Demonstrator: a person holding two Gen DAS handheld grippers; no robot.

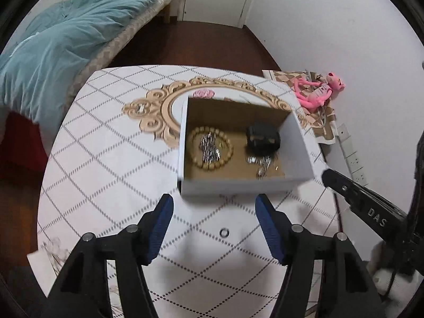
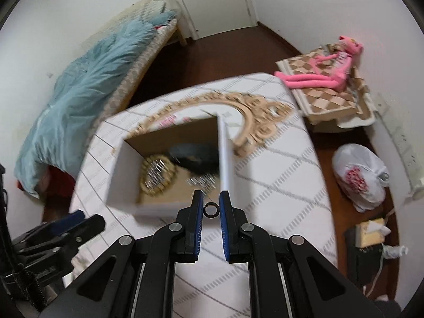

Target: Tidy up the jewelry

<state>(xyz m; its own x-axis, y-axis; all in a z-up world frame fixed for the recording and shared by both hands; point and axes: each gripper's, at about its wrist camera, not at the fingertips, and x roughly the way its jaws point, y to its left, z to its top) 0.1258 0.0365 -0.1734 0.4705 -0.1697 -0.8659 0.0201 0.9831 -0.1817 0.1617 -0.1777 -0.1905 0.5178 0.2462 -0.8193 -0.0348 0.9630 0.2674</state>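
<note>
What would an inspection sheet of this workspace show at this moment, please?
Surface: table with a white diamond-pattern cloth.
Job's things: open box holding a bracelet, chain and black item; loose ring on the cloth.
Clutter: pink toy and white bag, both off the table.
Grippers: left gripper open above the loose ring; right gripper appears closed on a held ring.
Cables: white cable on the floor; power strip by the wall.
Surroundings: bed, door.
</note>
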